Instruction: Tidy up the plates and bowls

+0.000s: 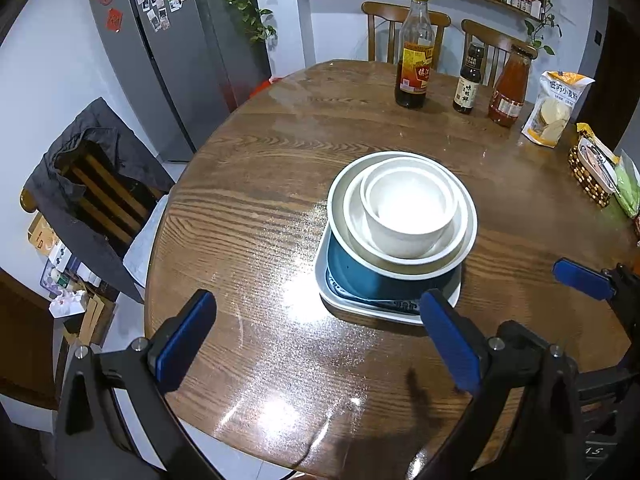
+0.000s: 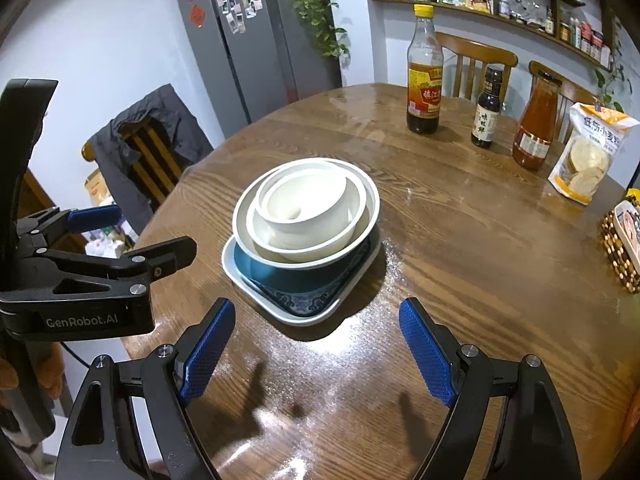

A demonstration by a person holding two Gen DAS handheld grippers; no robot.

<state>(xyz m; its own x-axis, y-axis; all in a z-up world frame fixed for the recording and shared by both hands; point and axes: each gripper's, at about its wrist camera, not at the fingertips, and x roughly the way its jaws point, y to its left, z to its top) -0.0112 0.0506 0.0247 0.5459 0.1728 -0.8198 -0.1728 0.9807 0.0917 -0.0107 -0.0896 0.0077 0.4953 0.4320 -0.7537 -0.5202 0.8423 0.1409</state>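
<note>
One stack of dishes stands mid-table. A square white plate with a blue patterned centre is at the bottom. On it sits a dark blue bowl, then a wide pale bowl, then two nested white bowls. My left gripper is open just short of the plate's near edge, with only bare table between its pads. My right gripper is open too, a little nearer than the plate. One of its blue pads shows in the left wrist view.
The round wooden table carries three sauce bottles at the far side, a bag of flour and a woven basket at the right. A chair draped with a dark jacket stands at the left, a grey fridge behind it.
</note>
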